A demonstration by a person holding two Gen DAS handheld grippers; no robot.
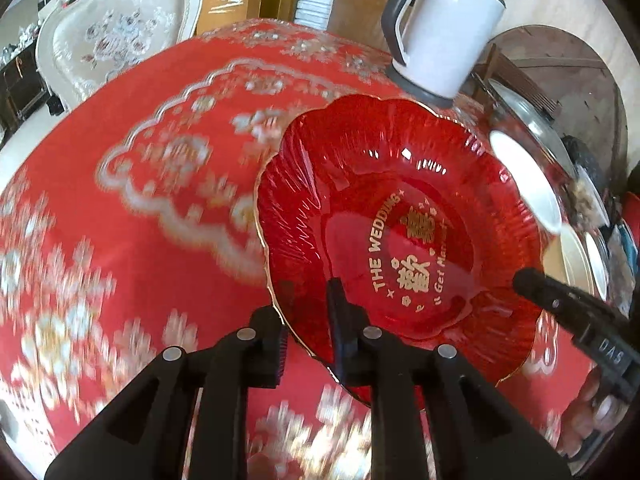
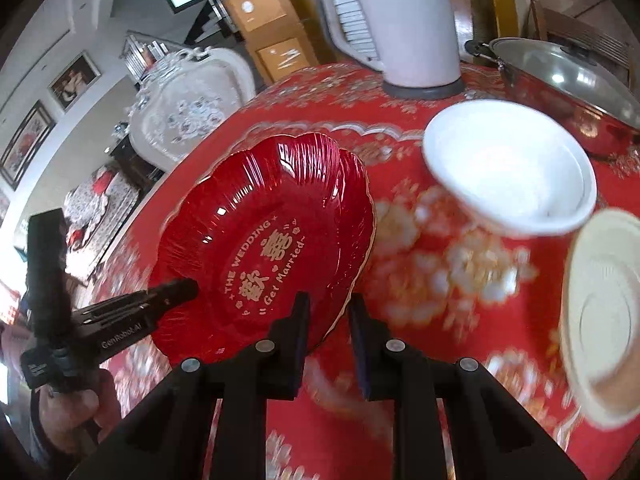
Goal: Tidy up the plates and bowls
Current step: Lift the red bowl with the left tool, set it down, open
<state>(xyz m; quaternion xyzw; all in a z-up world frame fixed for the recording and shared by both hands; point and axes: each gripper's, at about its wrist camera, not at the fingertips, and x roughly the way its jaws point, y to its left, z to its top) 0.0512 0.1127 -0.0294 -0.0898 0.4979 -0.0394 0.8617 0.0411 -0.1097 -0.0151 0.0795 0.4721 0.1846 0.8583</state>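
A red scalloped glass plate with gold lettering and a gold rim hangs tilted above the red tablecloth. My left gripper is shut on its near rim, one finger on top and one showing through the glass from below. In the right wrist view the same red plate sits left of centre. My right gripper is closed over its right rim. A white bowl stands on the cloth to the right, with a cream plate at the right edge.
A white kettle stands at the back of the round table. A steel pot with a lid is at the back right. A pale upholstered chair stands behind the table. A hand holds the left gripper.
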